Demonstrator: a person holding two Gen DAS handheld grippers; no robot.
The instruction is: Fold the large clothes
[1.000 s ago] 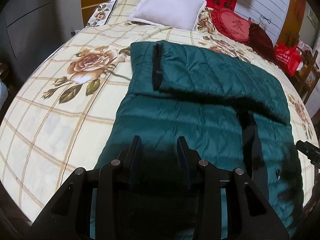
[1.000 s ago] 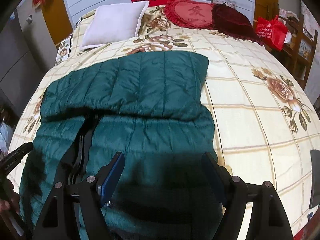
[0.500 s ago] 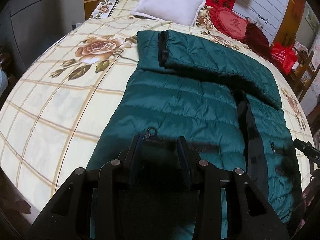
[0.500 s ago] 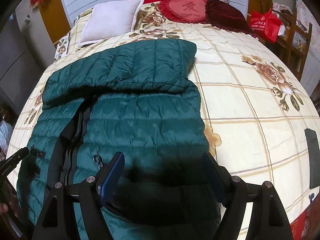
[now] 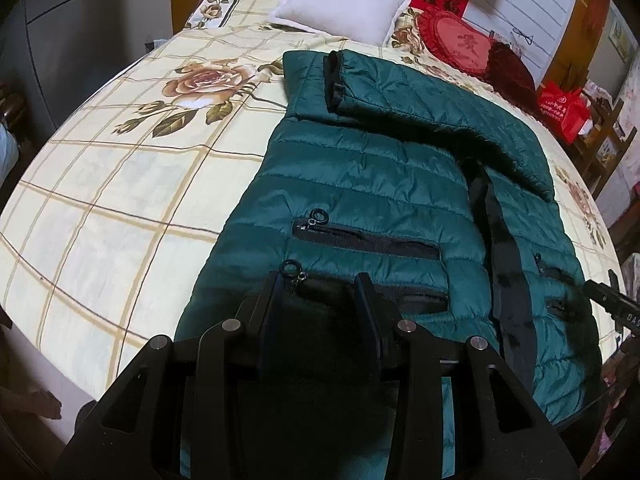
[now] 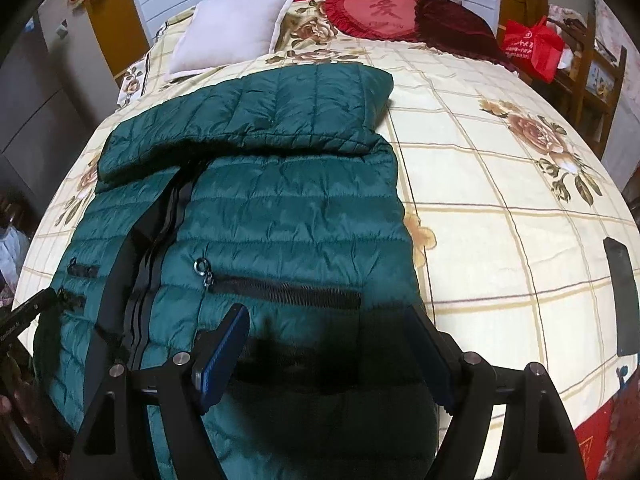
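Note:
A dark green quilted puffer jacket (image 5: 372,184) lies front up on the bed, its sleeves folded across the chest at the far end. It also shows in the right wrist view (image 6: 280,200). My left gripper (image 5: 320,284) hovers open over the near hem by a zip pocket (image 5: 364,236), fingers apart and holding nothing. My right gripper (image 6: 328,320) is wide open above the other front panel, just below its zip pocket (image 6: 280,292). The jacket's near hem is hidden under both grippers.
The bed (image 5: 120,200) has a cream checked cover with rose prints. A white pillow (image 5: 344,8) and red cushions (image 5: 460,44) lie at the head. A dark phone (image 6: 620,296) lies on the cover at the right. A red bag (image 6: 532,48) sits beside the bed.
Both grippers have pulled back toward the foot of the bed and risen, so the lower pockets and more of the jacket have come into view. Both stay open.

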